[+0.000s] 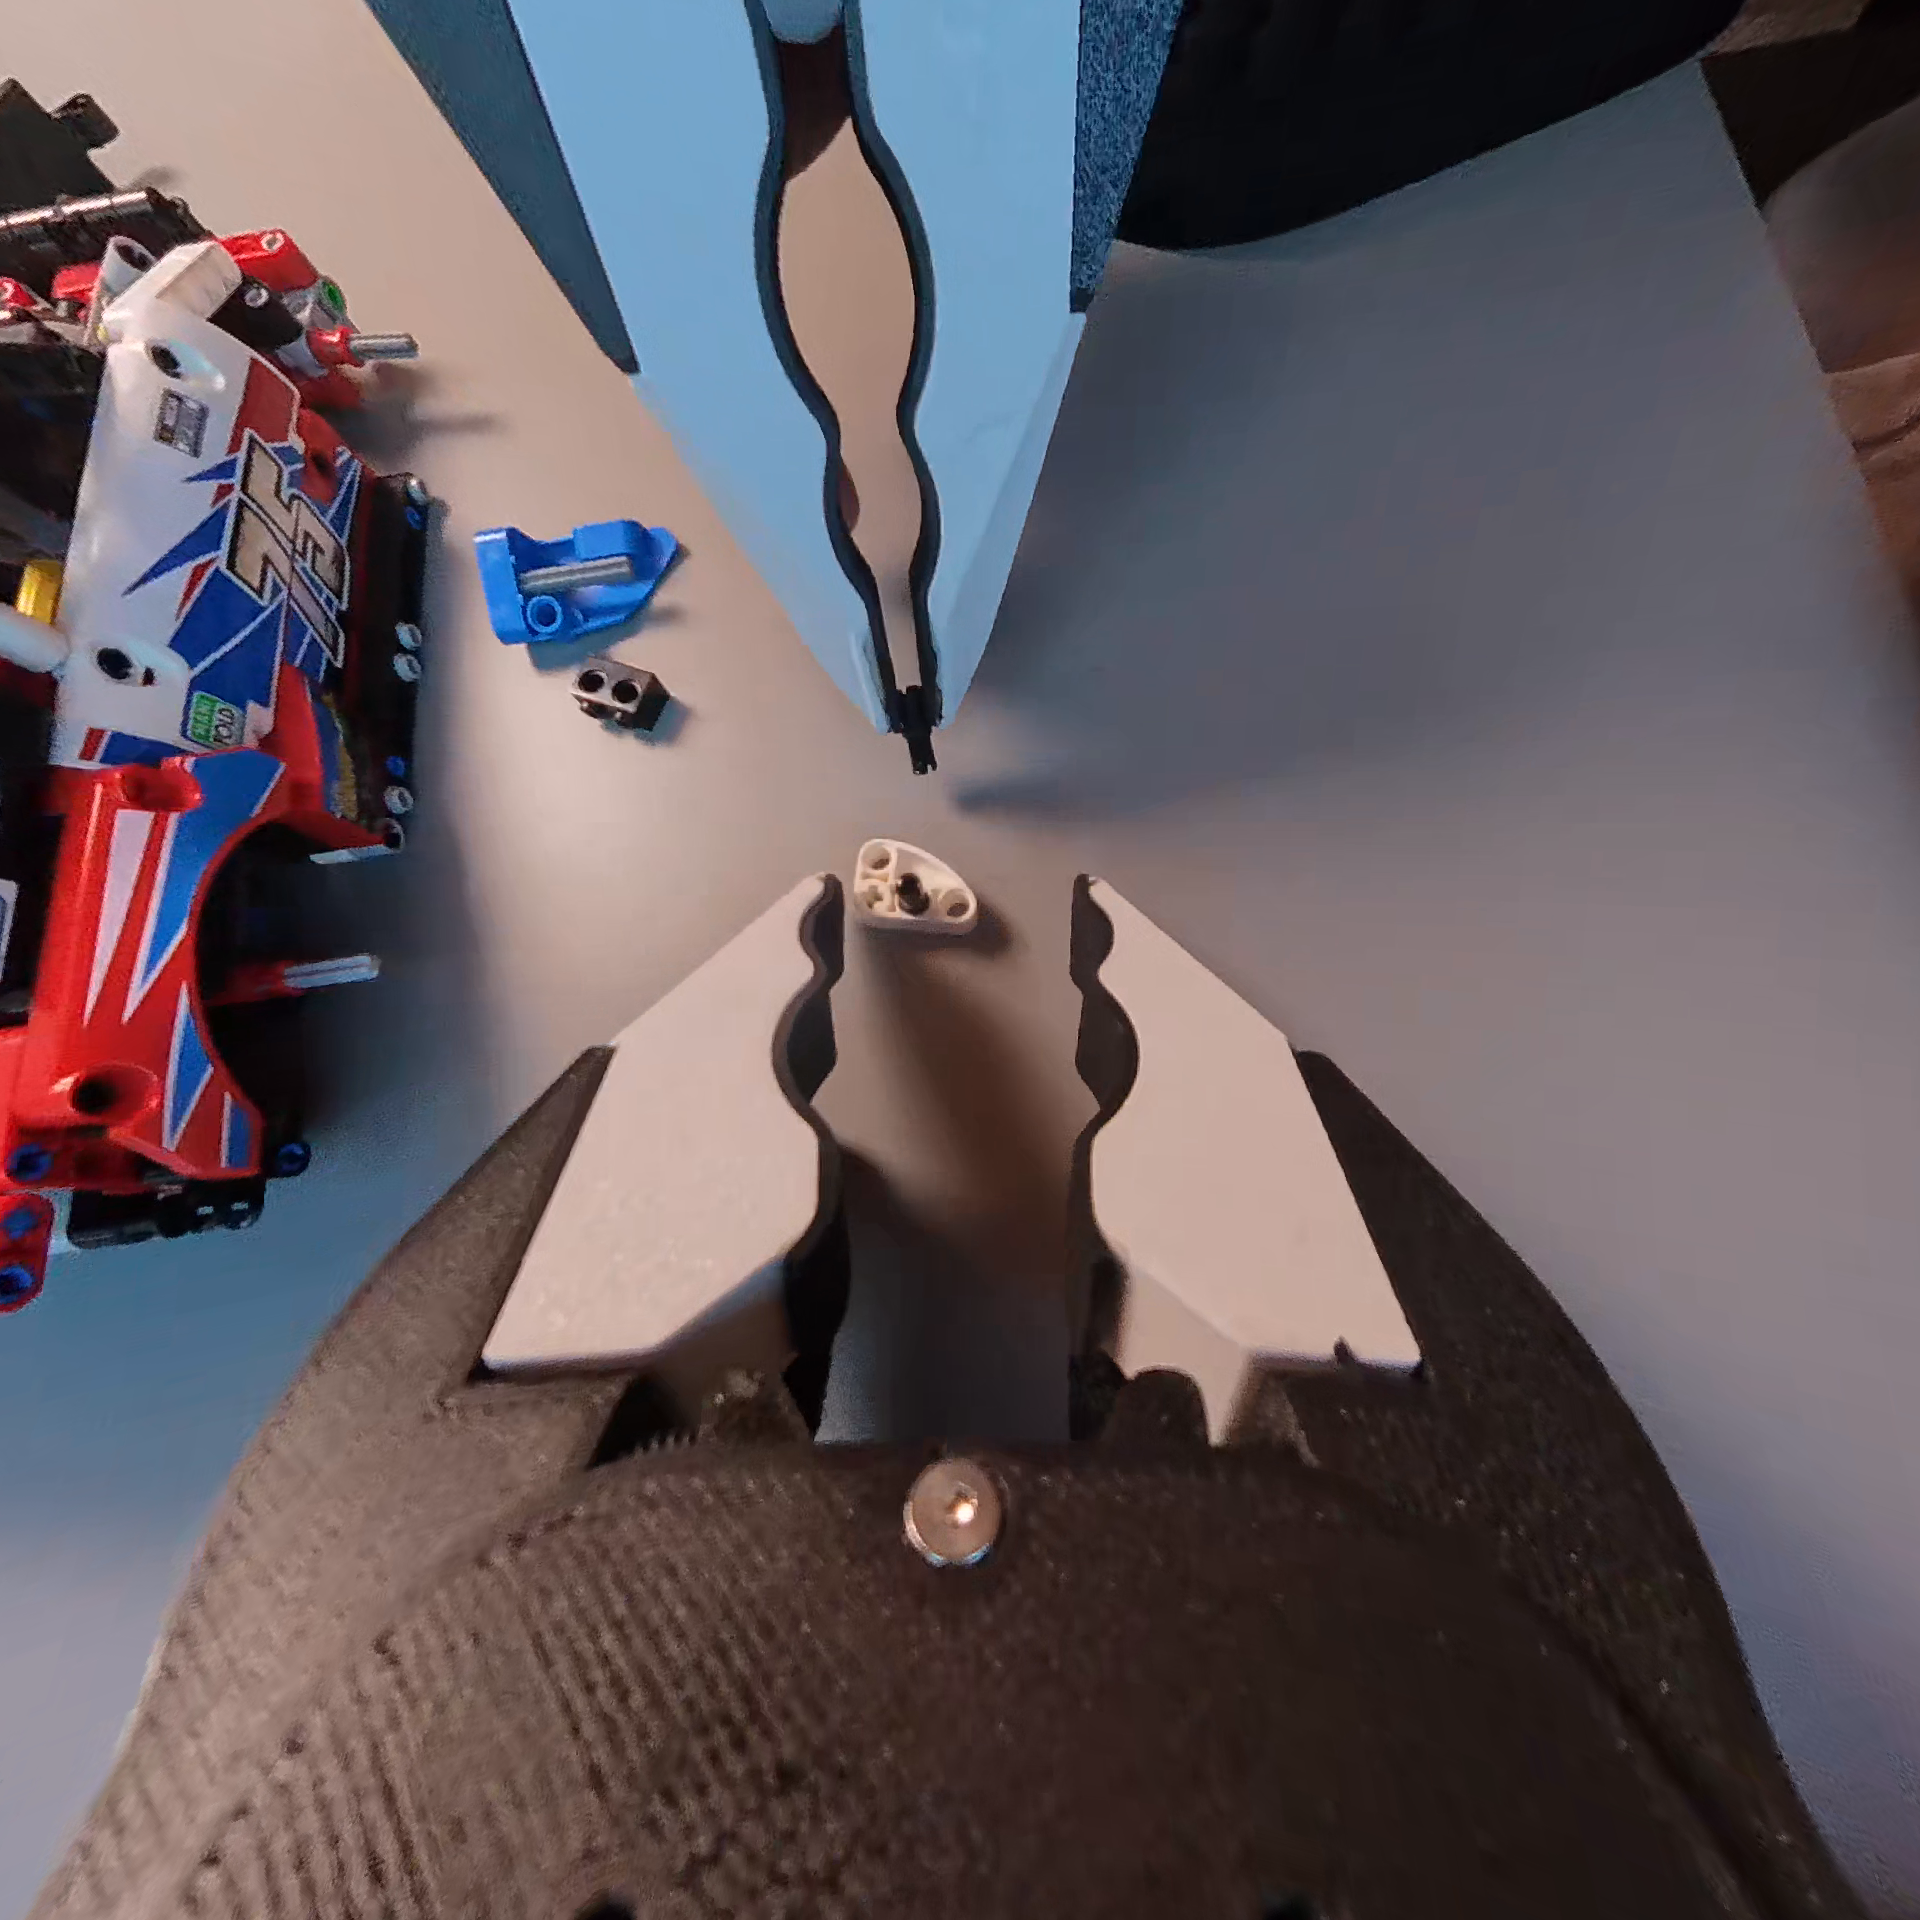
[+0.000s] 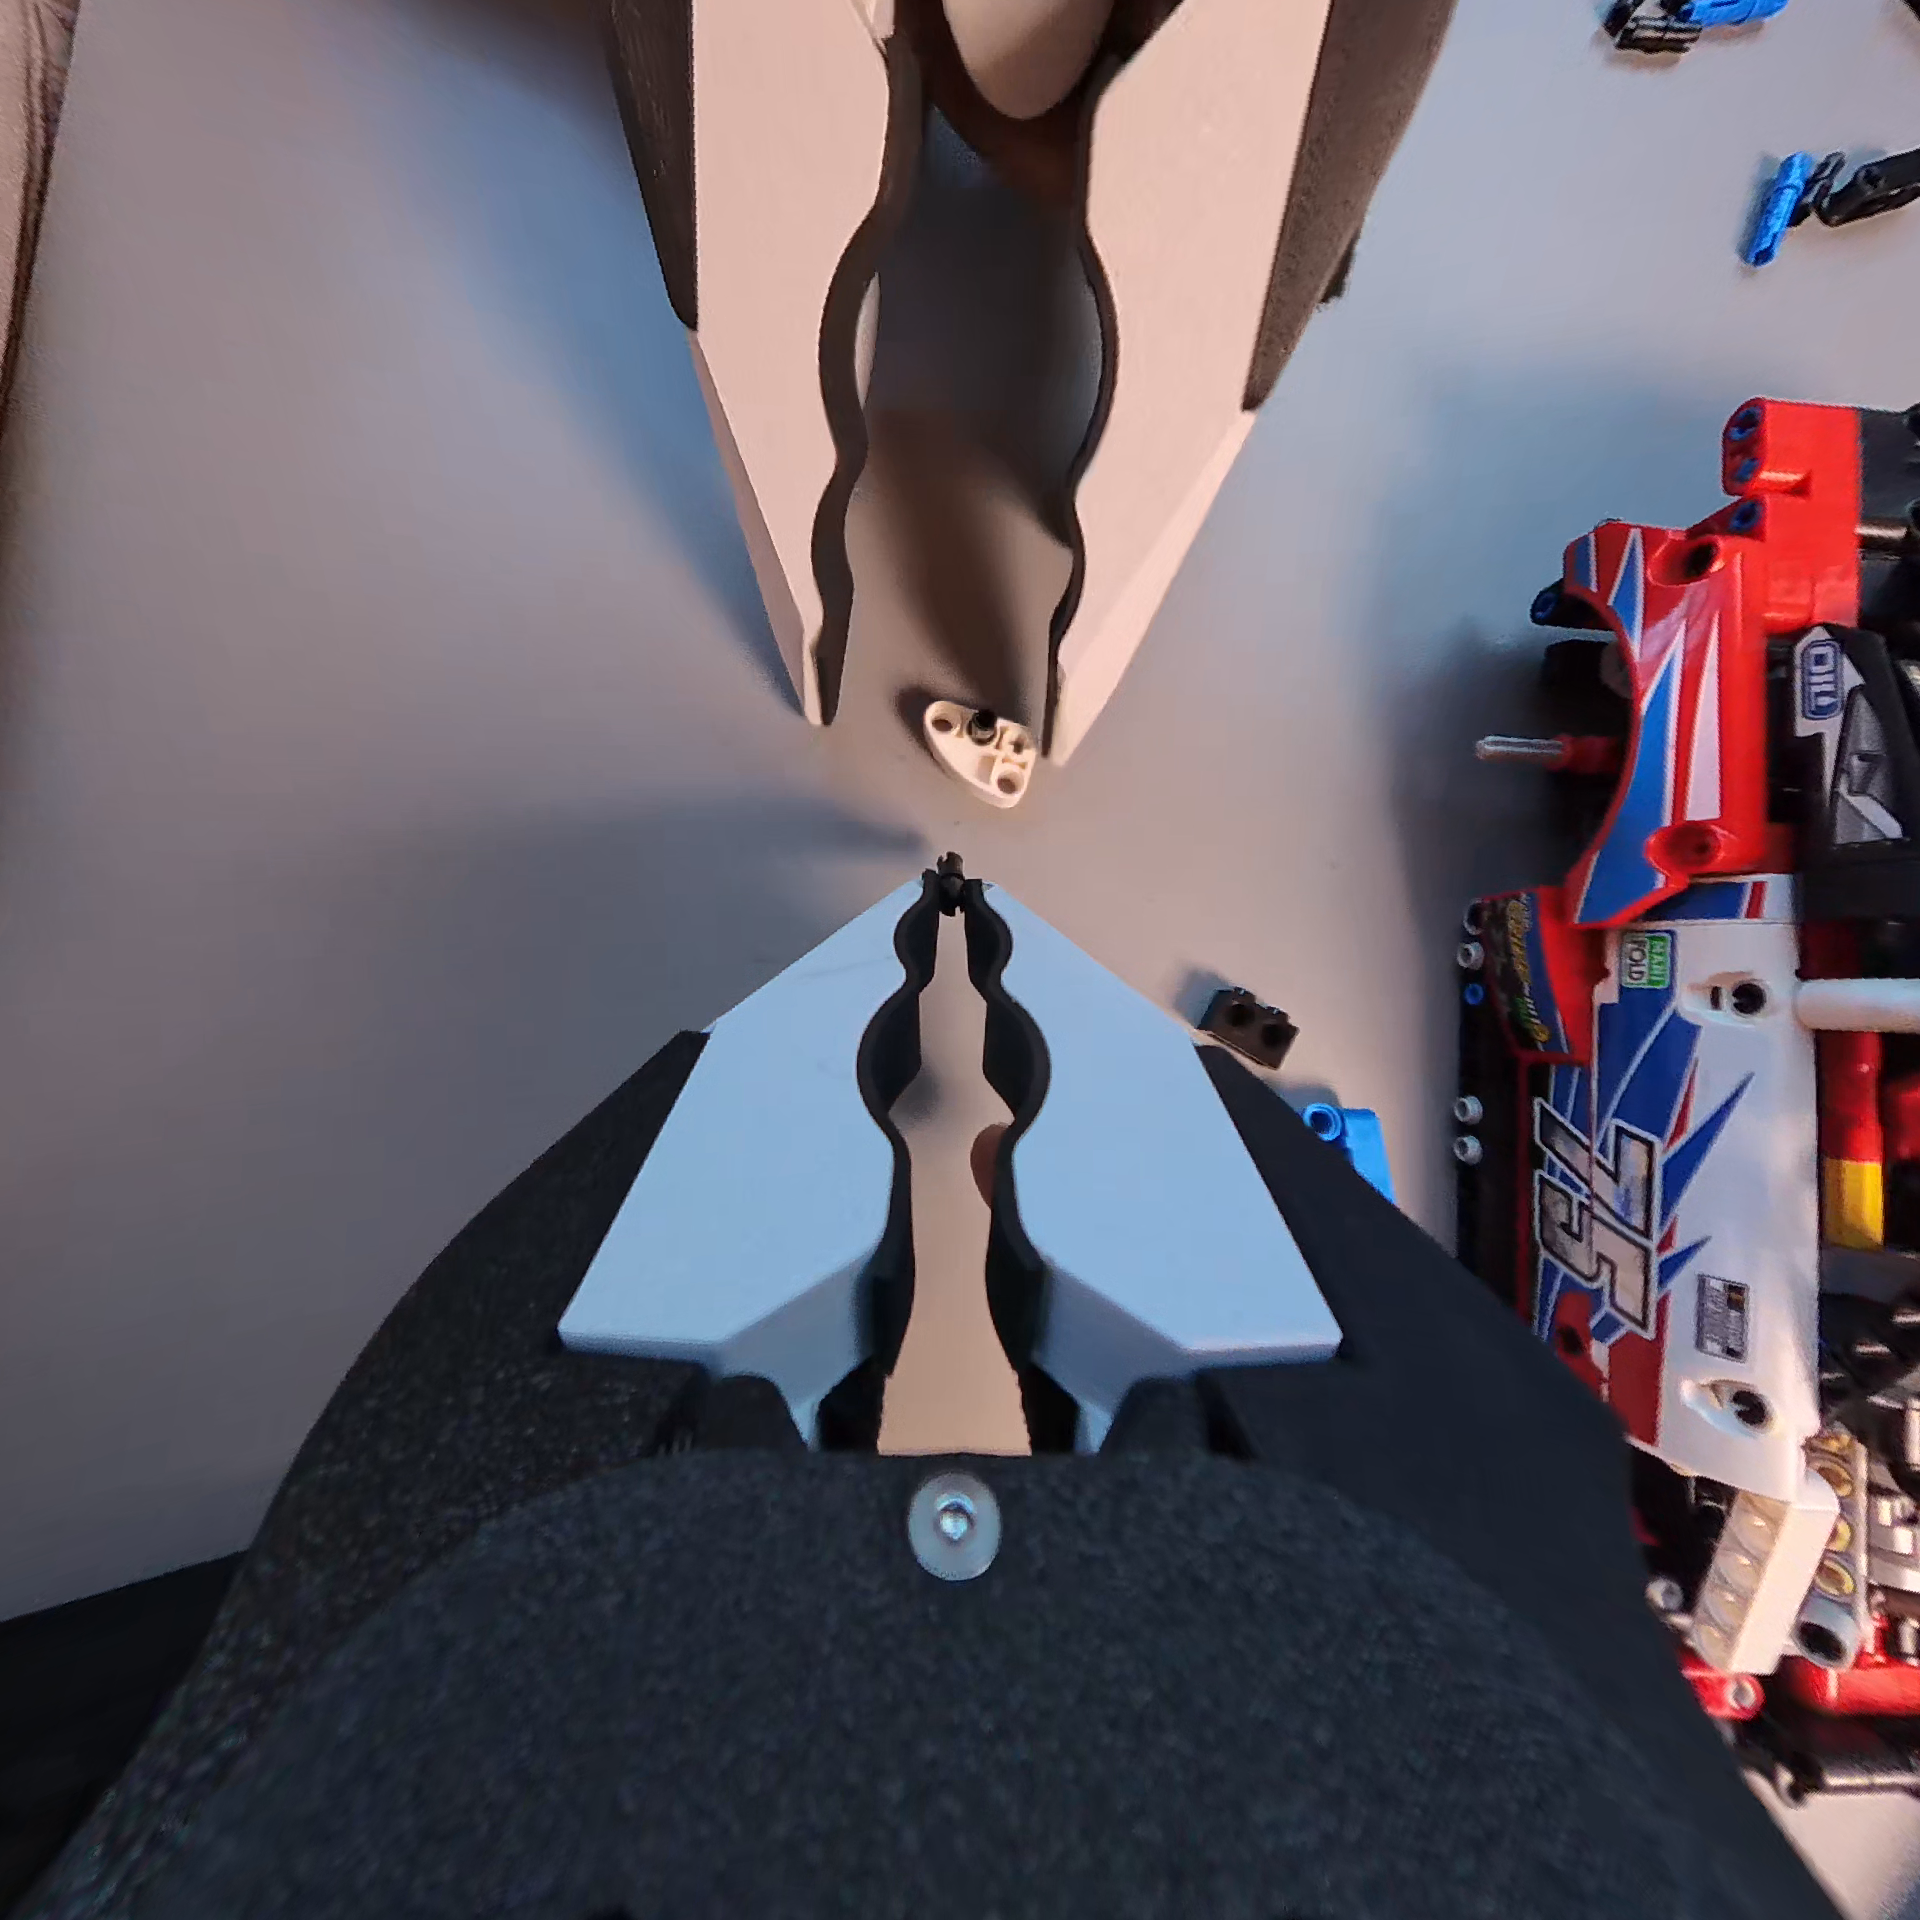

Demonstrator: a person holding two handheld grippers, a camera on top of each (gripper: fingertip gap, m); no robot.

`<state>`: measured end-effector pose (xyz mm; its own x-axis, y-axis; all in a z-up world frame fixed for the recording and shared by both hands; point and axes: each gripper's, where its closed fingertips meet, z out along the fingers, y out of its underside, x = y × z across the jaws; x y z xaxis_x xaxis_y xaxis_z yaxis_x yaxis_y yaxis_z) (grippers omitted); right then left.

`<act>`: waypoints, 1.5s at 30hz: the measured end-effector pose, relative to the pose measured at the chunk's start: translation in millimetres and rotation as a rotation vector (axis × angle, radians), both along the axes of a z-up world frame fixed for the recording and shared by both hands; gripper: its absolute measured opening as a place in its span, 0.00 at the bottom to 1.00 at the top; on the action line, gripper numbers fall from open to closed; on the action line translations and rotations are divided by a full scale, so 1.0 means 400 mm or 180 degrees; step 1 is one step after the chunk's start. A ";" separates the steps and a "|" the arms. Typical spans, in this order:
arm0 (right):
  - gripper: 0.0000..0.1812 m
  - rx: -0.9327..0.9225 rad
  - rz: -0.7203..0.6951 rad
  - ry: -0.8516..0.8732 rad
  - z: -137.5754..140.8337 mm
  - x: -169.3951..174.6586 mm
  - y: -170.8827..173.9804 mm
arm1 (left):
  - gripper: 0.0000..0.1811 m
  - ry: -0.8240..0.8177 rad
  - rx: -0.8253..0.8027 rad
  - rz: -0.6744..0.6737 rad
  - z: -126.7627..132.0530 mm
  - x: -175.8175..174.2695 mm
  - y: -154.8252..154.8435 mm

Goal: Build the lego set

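A small light-grey triangular piece [image 1: 914, 896] with a black pin in one hole lies flat on the grey table, between the fingertips of my open left gripper [image 1: 954, 896]. It also shows in the right wrist view [image 2: 982, 764]. My right gripper [image 2: 951, 883] is shut on a small black pin [image 2: 950, 871] and faces the left one, its tip just short of the grey piece. In the left wrist view the right gripper [image 1: 914, 717] comes in from the top with the black pin [image 1: 918, 740] sticking out of its tip.
A partly built red, white and blue race car [image 1: 197, 727] lies at the left; it is at the right in the right wrist view [image 2: 1704, 1039]. A blue piece with a grey axle [image 1: 566, 584] and a small black brick [image 1: 620, 692] lie beside it. More loose pieces [image 2: 1829, 197] lie far right. My left and right fingertips are right by each other.
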<state>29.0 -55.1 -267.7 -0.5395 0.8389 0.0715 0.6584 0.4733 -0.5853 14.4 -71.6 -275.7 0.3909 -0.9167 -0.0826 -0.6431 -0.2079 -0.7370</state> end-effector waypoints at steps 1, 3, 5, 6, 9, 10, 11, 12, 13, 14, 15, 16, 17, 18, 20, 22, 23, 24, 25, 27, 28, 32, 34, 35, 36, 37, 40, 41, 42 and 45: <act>0.01 -0.0017 -0.0001 0.0017 0.001 0.002 -0.002 | 0.22 0.0031 -0.0015 0.0005 -0.001 -0.004 -0.010; 0.01 -0.0060 -0.0003 0.0056 0.004 0.005 -0.008 | 0.18 0.0048 -0.0124 -0.0032 -0.003 -0.006 -0.038; 0.01 -0.0100 -0.0005 0.0091 0.008 0.006 -0.014 | 0.13 0.0018 -0.0245 -0.0133 -0.004 -0.001 -0.073; 0.01 -0.0121 -0.0001 0.0093 0.010 0.007 -0.019 | 0.12 -0.0010 -0.0280 -0.0184 -0.003 0.001 -0.087; 0.01 -0.0150 0.0038 0.0094 0.015 0.012 -0.034 | 0.11 -0.0074 -0.0229 -0.0119 0.007 -0.002 -0.084; 0.01 -0.0158 0.0059 0.0078 0.018 0.016 -0.040 | 0.12 -0.0091 -0.0170 -0.0068 0.010 -0.004 -0.074; 0.01 -0.0162 0.0083 0.0051 0.019 0.020 -0.047 | 0.13 -0.0112 -0.0109 -0.0029 0.013 -0.003 -0.063; 0.01 -0.0160 0.0095 0.0019 0.021 0.022 -0.054 | 0.16 -0.0120 -0.0053 -0.0005 0.011 0.000 -0.052; 0.01 -0.0156 0.0083 -0.0025 0.022 0.023 -0.059 | 0.20 -0.0093 -0.0030 -0.0011 0.005 0.003 -0.045; 0.01 -0.0159 0.0056 -0.0088 0.022 0.022 -0.063 | 0.20 -0.0083 -0.0047 -0.0050 -0.001 0.009 -0.043; 0.01 -0.0172 0.0031 -0.0155 0.022 0.021 -0.069 | 0.18 -0.0113 -0.0083 -0.0091 0.000 0.016 -0.043; 0.01 -0.0181 0.0014 -0.0221 0.022 0.021 -0.074 | 0.17 -0.0093 -0.0098 -0.0108 -0.002 0.018 -0.041; 0.01 -0.0171 -0.0013 -0.0281 0.022 0.019 -0.076 | 0.14 -0.0061 -0.0086 -0.0102 -0.002 0.018 -0.037; 0.01 -0.0151 -0.0057 -0.0338 0.021 0.016 -0.076 | 0.11 -0.0034 -0.0077 -0.0077 -0.003 0.017 -0.033; 0.01 -0.0145 -0.0140 -0.0459 0.019 0.012 -0.076 | 0.08 -0.0006 -0.0030 0.0017 -0.003 0.018 -0.026; 0.01 -0.0146 -0.0267 -0.0560 0.018 0.004 -0.073 | 0.08 0.0022 0.0029 0.0169 -0.003 0.018 -0.018; 0.01 -0.0136 -0.0339 -0.0624 0.016 0.001 -0.070 | 0.08 0.0040 0.0050 0.0263 -0.003 0.016 -0.012; 0.01 -0.0091 -0.0407 -0.0688 0.014 -0.002 -0.063 | 0.08 0.0057 0.0055 0.0331 -0.003 0.016 -0.010; 0.01 -0.0037 -0.0438 -0.0758 0.012 -0.002 -0.058 | 0.08 0.0076 0.0055 0.0385 -0.003 0.015 -0.008; 0.01 0.0041 -0.0498 -0.0877 0.009 -0.004 -0.051 | 0.08 0.0100 0.0047 0.0476 -0.003 0.014 -0.006; 0.01 0.0070 -0.0525 -0.0926 0.008 -0.006 -0.048 | 0.08 0.0108 0.0041 0.0513 -0.003 0.013 -0.006; 0.01 0.0121 -0.0578 -0.1146 0.001 -0.007 -0.048 | 0.08 0.0085 0.0025 0.0658 -0.003 0.011 -0.003; 0.01 0.0130 -0.0654 -0.1231 0.002 -0.007 -0.044 | 0.08 0.0077 0.0023 0.0703 -0.004 0.007 -0.003; 0.01 0.0162 -0.0692 -0.1266 0.001 -0.007 -0.040 | 0.08 0.0078 0.0046 0.0722 -0.003 0.006 -0.002; 0.01 0.0153 -0.0704 -0.1301 0.000 -0.006 -0.042 | 0.08 0.0076 0.0068 0.0735 -0.003 0.006 -0.001; 0.01 0.0155 -0.0715 -0.1313 0.000 -0.008 -0.044 | 0.08 0.0077 0.0085 0.0738 -0.003 0.007 -0.002; 0.01 0.0148 -0.0752 -0.1336 0.001 -0.012 -0.048 | 0.08 0.0048 0.0107 0.0778 -0.002 0.006 -0.001; 0.01 0.0138 -0.0772 -0.1350 0.000 -0.011 -0.049 | 0.08 0.0041 0.0129 0.0786 -0.002 0.006 -0.001; 0.01 0.0132 -0.0796 -0.1356 0.000 -0.012 -0.049 | 0.08 0.0035 0.0152 0.0795 -0.002 0.006 0.000; 0.01 0.0109 -0.0874 -0.1369 0.000 -0.014 -0.047 | 0.08 0.0029 0.0175 0.0836 -0.001 0.006 0.002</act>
<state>23.6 -73.7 -267.5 -0.2862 0.9549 -0.0786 0.9391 0.2632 -0.2211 16.7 -70.9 -276.3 0.6137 -0.7781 -0.1340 -0.5792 -0.3284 -0.7461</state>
